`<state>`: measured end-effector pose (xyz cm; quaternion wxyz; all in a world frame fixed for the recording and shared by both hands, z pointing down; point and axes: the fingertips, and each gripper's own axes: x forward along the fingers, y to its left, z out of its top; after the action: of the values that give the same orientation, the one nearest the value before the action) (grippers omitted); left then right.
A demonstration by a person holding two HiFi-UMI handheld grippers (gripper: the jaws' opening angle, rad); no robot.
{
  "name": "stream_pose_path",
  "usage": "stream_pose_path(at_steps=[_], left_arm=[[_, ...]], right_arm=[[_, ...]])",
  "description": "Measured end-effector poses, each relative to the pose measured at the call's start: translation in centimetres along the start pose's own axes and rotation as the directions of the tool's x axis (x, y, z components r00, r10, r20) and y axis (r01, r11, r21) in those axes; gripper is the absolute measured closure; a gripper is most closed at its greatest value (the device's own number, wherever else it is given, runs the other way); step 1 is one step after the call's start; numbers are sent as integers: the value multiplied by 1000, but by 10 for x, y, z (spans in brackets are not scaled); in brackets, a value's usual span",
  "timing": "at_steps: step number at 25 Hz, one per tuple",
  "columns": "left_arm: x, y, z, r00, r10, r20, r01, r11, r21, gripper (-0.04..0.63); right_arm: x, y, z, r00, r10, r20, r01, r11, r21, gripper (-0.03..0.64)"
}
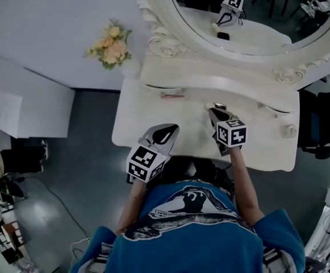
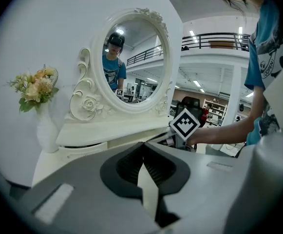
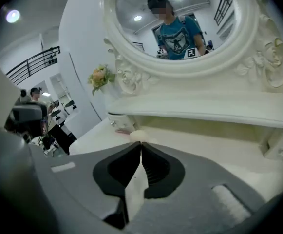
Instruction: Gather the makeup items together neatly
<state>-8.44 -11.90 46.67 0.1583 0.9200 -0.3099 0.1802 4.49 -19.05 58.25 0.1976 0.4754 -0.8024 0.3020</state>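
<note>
left gripper [image 2: 142, 145]: jaws pinched together at the tips, nothing between them. It's empty and sits over the front edge of the dressing table [image 1: 136, 124].
right gripper [image 3: 141, 144]: same deal, tips touching and nothing caught in them. It's further in over the tabletop, nose tilted down toward the shelf [image 1: 221, 75].
pink item [image 1: 172, 95]: thin little pinkish-red thing lying flat right under the shelf edge. It's ahead of the left gripper and clear of it, and off to the left of the right gripper. Too small to say exactly what it is.
pale round thing [image 3: 137, 135]: sits on the tabletop just past the right gripper's tips. Can't tell if it's touching them, and can't tell what it is either.
white jar [image 1: 288, 131]: well off to the right gripper's right, near the table's far end.
mirror [image 1: 255, 33]: big oval one straight ahead of both grippers.
flowers [image 1: 112, 45]: off to the left gripper's left, beyond the table.
</note>
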Motion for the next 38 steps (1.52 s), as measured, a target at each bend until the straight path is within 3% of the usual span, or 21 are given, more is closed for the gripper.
stream_pose_path(at_steps=[3,5,6,8,10,13,15,16,19,26,28,33,38], left_arm=[[-8,14,-2,1000,4,2,-4,1000,-4,580],[-13,22,-3,1000,6,4,-6,1000,-8,580],[-15,26,-4,1000,8,4,-8,1000,-10,580],[-20,35,-6,1000,13,4,-13,1000,-16,580],[-23,41,-8,1000,17,2,-17,1000,-22,580],[-26,48,-11,1000,20,1,-20,999,-31,580],[-27,51,-12,1000,20,3,-20,999,-38,580],[-27,52,-12,1000,19,4,-19,999,-41,580],[-26,54,-12,1000,15,7,-15,999,-44,580],[-24,58,-11,1000,7,17,-6,999,-51,580],[-23,60,-10,1000,7,21,-6,999,-53,580],[-23,63,-10,1000,9,25,-7,998,-56,580],[-25,68,-10,999,20,28,-18,998,-62,580]], right_arm=[[25,22,-17,996,23,-84,-36,988,-150,600],[38,32,-26,989,26,-148,-70,951,-302,601],[44,38,-30,984,28,-177,-96,917,-388,600],[53,49,-35,973,28,-228,-157,808,-567,600],[60,57,-40,963,17,-269,-211,669,-713,600],[66,62,-47,950,-22,-312,-262,488,-832,600],[69,64,-52,941,-42,-336,-290,412,-864,600],[70,65,-53,938,-47,-344,-297,401,-866,600],[71,65,-55,931,-40,-362,-309,443,-842,600],[62,66,-42,926,53,-374,-323,624,-711,552],[59,69,-34,927,71,-367,-323,647,-691,516],[60,82,-4,935,131,-328,-329,662,-674,505],[85,78,17,956,97,-277,-259,719,-645,505]])
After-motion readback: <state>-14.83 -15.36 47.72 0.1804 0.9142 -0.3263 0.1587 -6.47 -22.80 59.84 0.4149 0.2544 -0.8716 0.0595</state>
